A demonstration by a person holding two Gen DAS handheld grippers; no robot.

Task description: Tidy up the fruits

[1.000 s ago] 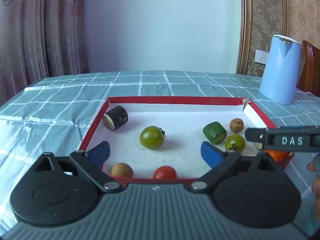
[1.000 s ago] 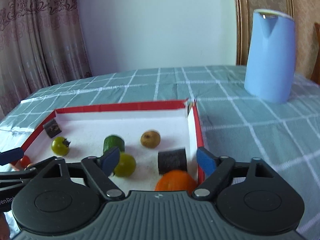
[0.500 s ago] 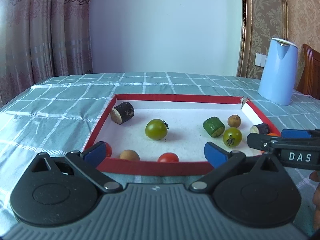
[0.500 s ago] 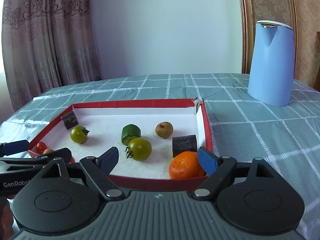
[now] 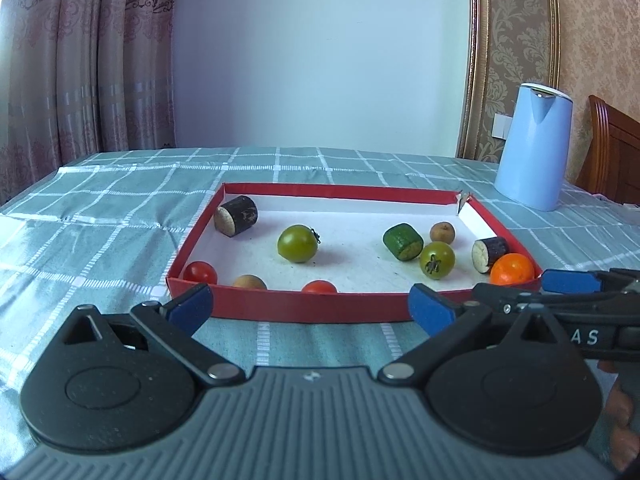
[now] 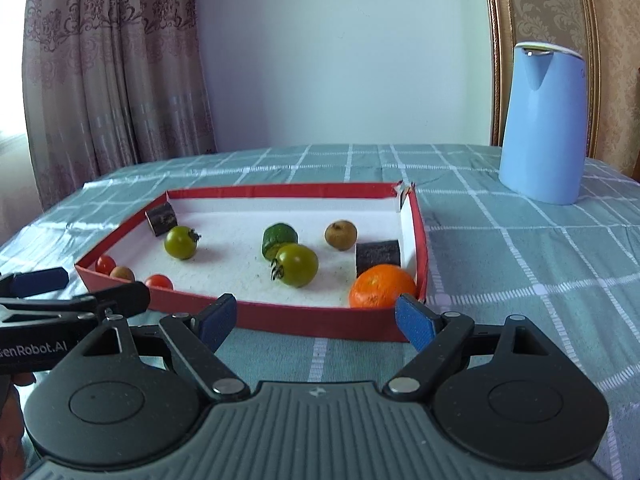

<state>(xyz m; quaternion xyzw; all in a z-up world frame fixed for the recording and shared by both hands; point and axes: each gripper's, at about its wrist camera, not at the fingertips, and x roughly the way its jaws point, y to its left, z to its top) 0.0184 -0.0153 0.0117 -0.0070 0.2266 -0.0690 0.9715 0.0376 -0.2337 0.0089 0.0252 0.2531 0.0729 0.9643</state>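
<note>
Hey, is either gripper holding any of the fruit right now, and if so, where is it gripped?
Nothing is held. The left gripper and right gripper are both open, short of the red tray.

The table (image 5: pixel 120 216) is covered by a teal cloth with a white check, lightly creased toward its left side. Directly on the cloth lie two things. A shallow red tray (image 5: pixel 304 309) with a white floor sits near the middle, its far right corner torn open. A pale blue jug (image 6: pixel 542 128) stands upright well apart from it, at the far right.
</note>
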